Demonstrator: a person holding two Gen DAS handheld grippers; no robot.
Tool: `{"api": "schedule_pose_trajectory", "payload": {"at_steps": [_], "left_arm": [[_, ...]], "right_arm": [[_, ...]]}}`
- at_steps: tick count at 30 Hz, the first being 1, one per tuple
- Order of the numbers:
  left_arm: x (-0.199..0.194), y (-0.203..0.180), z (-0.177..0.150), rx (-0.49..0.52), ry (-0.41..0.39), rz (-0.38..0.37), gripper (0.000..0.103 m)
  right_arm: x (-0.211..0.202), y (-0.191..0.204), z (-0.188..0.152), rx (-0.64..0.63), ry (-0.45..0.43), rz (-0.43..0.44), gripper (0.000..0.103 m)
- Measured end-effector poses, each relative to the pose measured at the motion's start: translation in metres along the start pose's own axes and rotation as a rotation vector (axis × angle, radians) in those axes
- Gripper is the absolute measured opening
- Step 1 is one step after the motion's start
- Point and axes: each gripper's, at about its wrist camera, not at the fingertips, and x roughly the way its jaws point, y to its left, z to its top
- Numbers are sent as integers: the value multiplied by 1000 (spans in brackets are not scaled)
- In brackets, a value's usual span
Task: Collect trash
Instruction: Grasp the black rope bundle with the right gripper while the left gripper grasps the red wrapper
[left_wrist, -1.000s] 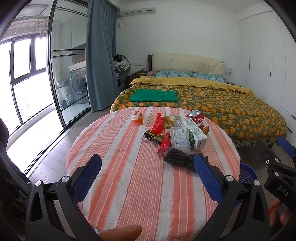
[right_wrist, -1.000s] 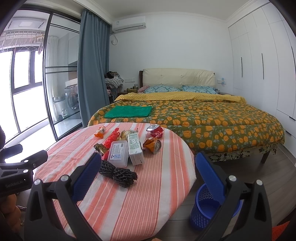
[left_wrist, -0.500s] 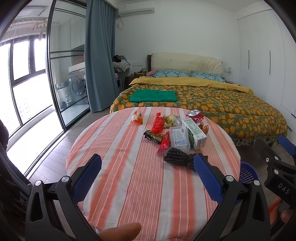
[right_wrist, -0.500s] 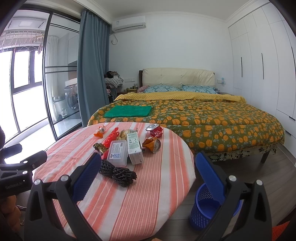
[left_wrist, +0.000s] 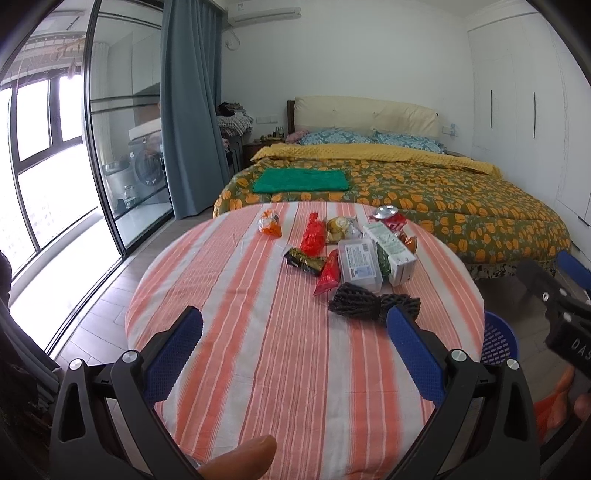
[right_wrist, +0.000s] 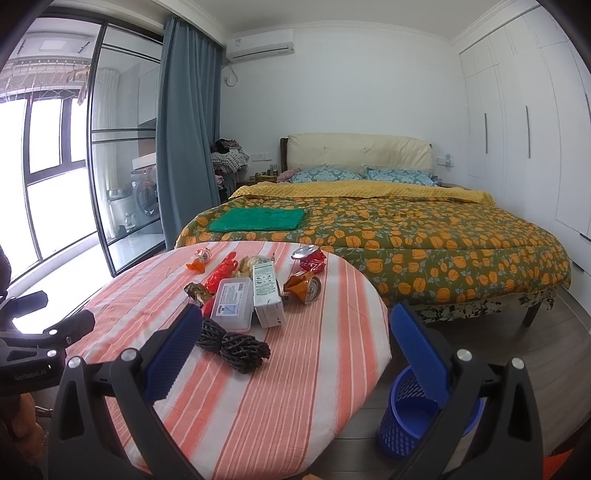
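Trash (left_wrist: 354, 254) lies on the table (left_wrist: 258, 369) beyond both wide-spread, empty hand-held grippers (left_wrist: 293, 328) (right_wrist: 295, 325).

The left gripper (left_wrist: 294, 334) has a black plastic frame that forks into two broad arms, each with a slot-shaped cut-out and two round silver screw heads near the top. Its fingers (left_wrist: 173, 354) are flat paddles faced with blue pads in a fine dimpled texture. The right gripper (right_wrist: 295, 332) is built alike: black forked arms, silver screws, blue textured fingers (right_wrist: 419, 350). Seen from the side in the other camera, each tool's body is black with small screws and white lettering, "DAS" on the right one and a small printed word on the left one, too blurred to read surely. A fingertip (left_wrist: 240, 456) shows below the left frame.
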Motion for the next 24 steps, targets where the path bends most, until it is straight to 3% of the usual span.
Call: {"api": "schedule_pose_trajectory", "payload": {"at_steps": [1,6,11,15,21,23,24], "left_arm": [[8,4,-3,-1,32,-8,99],[45,17,-19,-24,148,-32,99],[74,27,-31,-17,199,-10,99],[96,30,-40,-9,239,-16,99],[124,41,-49,-59,302,-89,99],[130,41,-51,-72,309,-89,99],[132,39,-51,-77,315,-88,99]], "right_arm": [[0,1,0,1,-2,-2,98],[62,4,-17,-132,198,135,98],[114,39,-31,-303,339,286,98],[146,61,-37,-406,411,337,97],[186,84,-44,-505,500,366,81],[193,88,-45,-519,519,377,71],[194,89,-46,-517,529,383,58]]}}
